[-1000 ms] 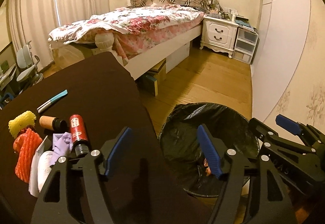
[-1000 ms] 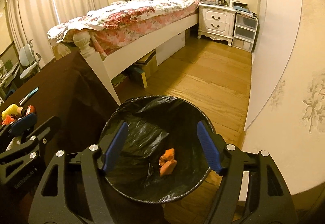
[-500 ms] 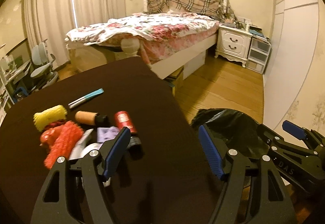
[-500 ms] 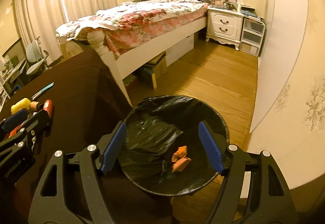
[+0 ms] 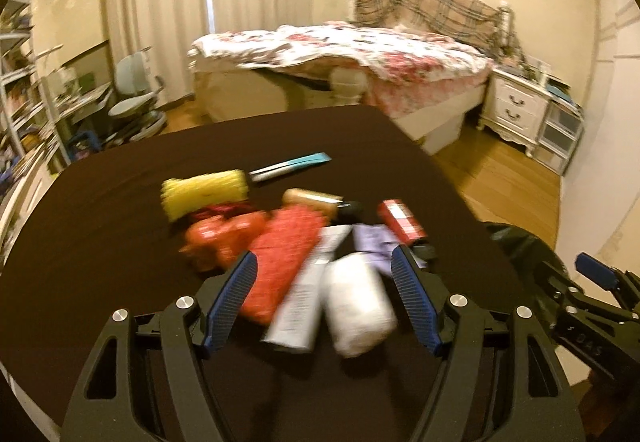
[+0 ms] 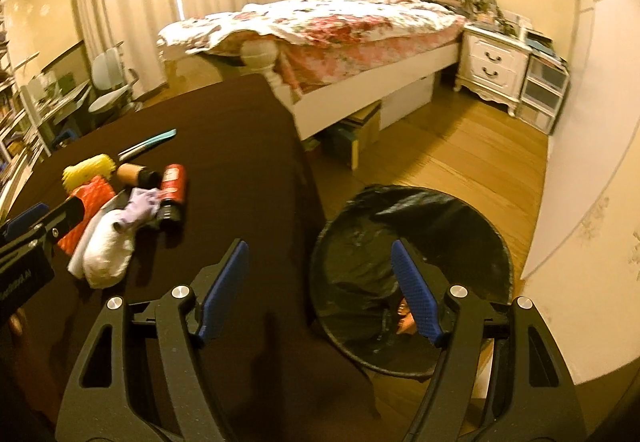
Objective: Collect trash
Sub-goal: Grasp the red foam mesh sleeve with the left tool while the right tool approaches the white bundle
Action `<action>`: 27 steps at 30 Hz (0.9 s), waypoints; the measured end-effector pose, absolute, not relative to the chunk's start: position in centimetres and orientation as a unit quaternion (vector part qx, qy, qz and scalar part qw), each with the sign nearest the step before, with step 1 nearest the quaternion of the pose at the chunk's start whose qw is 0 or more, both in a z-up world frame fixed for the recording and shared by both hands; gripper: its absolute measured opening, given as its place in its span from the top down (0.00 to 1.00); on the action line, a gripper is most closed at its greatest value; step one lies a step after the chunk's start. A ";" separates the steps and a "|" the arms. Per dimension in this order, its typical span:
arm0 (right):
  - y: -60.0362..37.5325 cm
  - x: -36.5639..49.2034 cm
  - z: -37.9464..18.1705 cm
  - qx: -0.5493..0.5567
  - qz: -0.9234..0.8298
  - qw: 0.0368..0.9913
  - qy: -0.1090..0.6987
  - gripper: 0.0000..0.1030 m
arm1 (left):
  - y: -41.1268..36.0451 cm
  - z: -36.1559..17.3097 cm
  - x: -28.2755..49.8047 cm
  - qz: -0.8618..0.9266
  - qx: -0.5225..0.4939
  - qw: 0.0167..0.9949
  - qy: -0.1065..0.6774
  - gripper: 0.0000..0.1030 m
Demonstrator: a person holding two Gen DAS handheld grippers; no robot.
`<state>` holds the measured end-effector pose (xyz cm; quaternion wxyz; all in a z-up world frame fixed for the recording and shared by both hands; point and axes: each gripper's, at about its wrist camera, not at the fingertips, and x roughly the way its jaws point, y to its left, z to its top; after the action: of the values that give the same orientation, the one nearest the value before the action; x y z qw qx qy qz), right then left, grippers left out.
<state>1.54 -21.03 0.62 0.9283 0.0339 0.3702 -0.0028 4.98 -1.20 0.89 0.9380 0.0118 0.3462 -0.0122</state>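
Left gripper (image 5: 322, 300) hangs wide open, gripping nothing, over the trash pile (image 5: 304, 262) on the dark table (image 5: 100, 282); a white wad (image 5: 358, 308) sits just between its fingers. Right gripper (image 6: 320, 290) gapes empty, straddling the table edge and the black-lined bin (image 6: 412, 238) beyond.

A floral-covered bed (image 6: 352, 25) stands beside a white nightstand (image 6: 490, 67).
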 end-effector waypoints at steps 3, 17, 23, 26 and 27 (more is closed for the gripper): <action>-19.7 1.8 0.6 0.027 0.011 0.927 0.373 0.30 | 0.8 0.6 4.9 0.008 0.001 0.936 0.351 0.32; -16.2 3.2 0.3 0.012 0.039 0.922 0.385 0.30 | 3.8 -1.1 5.9 0.014 -0.007 0.926 0.377 0.32; -15.9 3.7 0.1 0.012 0.042 0.920 0.389 0.30 | 3.4 -1.7 6.7 -0.011 -0.005 0.922 0.386 0.33; -15.7 3.6 -0.2 0.010 0.044 0.919 0.391 0.30 | 3.6 -2.2 6.8 -0.025 -0.013 0.917 0.397 0.42; -15.6 3.6 -0.2 0.009 0.044 0.919 0.392 0.30 | 3.7 -2.4 6.9 -0.028 -0.016 0.915 0.401 0.47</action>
<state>3.57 -15.56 -0.24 0.9189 0.0094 0.3919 0.0443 6.88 3.75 -2.37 0.9154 -0.0163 0.4011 -0.0283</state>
